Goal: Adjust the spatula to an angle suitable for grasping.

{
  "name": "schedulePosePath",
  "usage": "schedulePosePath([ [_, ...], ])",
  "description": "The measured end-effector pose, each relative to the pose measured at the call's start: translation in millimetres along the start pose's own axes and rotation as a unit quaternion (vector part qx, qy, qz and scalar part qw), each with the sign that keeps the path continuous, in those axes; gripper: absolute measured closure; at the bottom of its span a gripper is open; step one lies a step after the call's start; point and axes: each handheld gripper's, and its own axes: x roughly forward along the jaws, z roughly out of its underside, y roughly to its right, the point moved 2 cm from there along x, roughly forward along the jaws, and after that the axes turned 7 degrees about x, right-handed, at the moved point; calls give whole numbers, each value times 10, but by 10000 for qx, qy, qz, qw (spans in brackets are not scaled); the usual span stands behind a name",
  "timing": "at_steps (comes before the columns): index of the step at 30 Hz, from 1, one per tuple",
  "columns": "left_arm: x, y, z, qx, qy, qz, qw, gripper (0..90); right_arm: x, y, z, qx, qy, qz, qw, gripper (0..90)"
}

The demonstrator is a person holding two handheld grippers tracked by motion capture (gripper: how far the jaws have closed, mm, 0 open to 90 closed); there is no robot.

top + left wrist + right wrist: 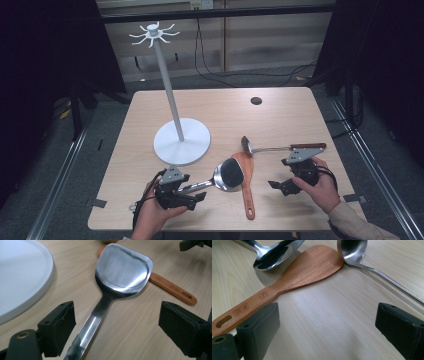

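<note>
A steel spatula (230,173) (122,270) lies on the table with its handle running back between the jaws of my left gripper (197,193) (120,330). That gripper is open and its pads (60,326) stand clear of the handle. A wooden spatula (247,185) (307,267) lies beside it, blade against the steel one. A steel ladle (272,148) (354,251) with a dark handle end lies behind. My right gripper (278,174) (327,332) is open over bare table, with the wooden handle just outside its left jaw.
A white stand (181,141) with a tall pole and hooks on top rises at the table's left middle; its round base (20,277) lies close to my left gripper. A dark round hole (256,100) sits near the far edge. Cables trail on the floor behind.
</note>
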Motion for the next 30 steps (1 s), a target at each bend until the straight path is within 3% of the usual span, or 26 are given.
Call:
schedulePosePath([
  [4, -52, -7, 27, -107, 14, -67, 9999, 177, 22, -7, -45, -28, 63, -57, 10000, 47],
  [6, -99, -16, 75, -285, -13, -95, 9995, 203, 36, -14, -76, -56, 101, -67, 9999, 47],
  [9, -148, -27, 118, -394, -86, -151, 9991, 232, 57, -22, -104, -99, 128, -103, 9998, 46],
  [12, -197, -39, 145, -551, -70, -207, 9982, 326, 92, -28, -140, -89, 118, -136, 9998, 46],
  [14, -256, -56, 177, -681, -153, -388, 9968, 438, 118, -29, -161, -98, 122, -171, 9997, 46],
  [16, -306, -79, 214, -603, -361, -549, 9960, 556, 146, -29, -179, -144, 118, -196, 9996, 46],
  [17, -326, -87, 235, -682, -402, -643, 9948, 611, 157, -35, -189, -129, 111, -209, 9996, 46],
  [19, -346, -93, 253, -841, -430, -641, 9935, 750, 181, -40, -210, -180, 113, -270, 9994, 46],
  [22, -384, -113, 291, -1023, -717, -875, 9883, 886, 215, -51, -231, -228, 97, -290, 9993, 46],
  [24, -382, -112, 318, -1234, -778, -852, 9856, 900, 221, -55, -238, -234, 94, -302, 9992, 46],
  [28, -326, -85, 361, -1346, -896, -806, 9835, 900, 209, -56, -246, -226, 111, -324, 9992, 46],
  [30, -309, -90, 386, -1305, -1036, -799, 9828, 900, 208, -58, -251, -220, 118, -318, 9992, 46],
])
